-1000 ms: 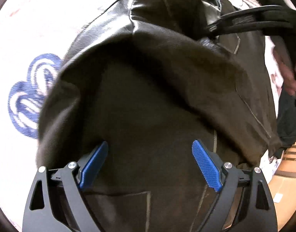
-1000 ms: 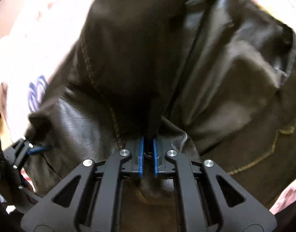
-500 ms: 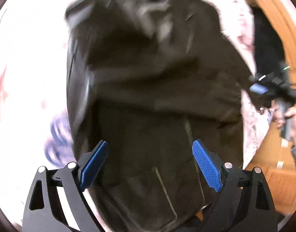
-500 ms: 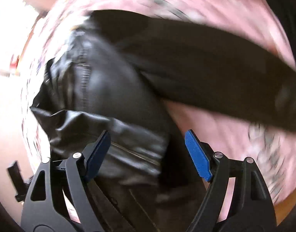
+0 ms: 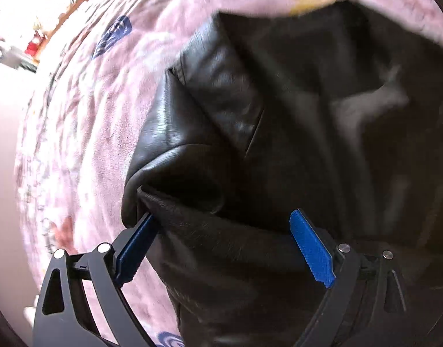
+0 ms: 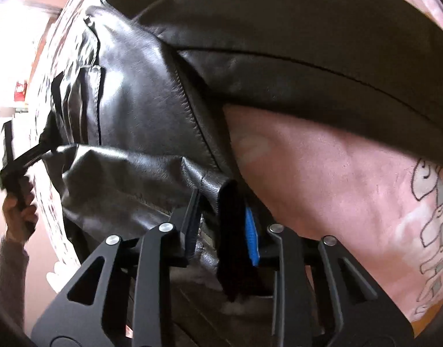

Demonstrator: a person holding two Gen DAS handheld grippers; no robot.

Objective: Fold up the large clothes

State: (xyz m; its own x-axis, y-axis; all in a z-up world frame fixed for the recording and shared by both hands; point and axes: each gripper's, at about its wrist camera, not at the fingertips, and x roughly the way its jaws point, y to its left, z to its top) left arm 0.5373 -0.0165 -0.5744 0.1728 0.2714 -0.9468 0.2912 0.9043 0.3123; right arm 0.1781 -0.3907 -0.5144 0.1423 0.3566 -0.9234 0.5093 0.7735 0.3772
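A dark leather jacket lies spread on a pink printed blanket. My left gripper stands open over the jacket's edge. The hem runs between its blue pads and a fold drapes over the left tip. In the right wrist view, my right gripper points down at a corner of the jacket. Its jaws are closing, and the thick lined hem fills the gap between the fingers. The left gripper shows at that view's left edge, at the jacket's far side.
The pink blanket with cartoon prints covers the bed around the jacket. A person's hand holds the left gripper's handle. A wooden bed frame and bright floor show at the upper left of the left wrist view.
The right gripper let go of the fold, opened wide, swung to the jacket's corner and narrowed on the hem. The left gripper, still open, moved across to the jacket's edge.
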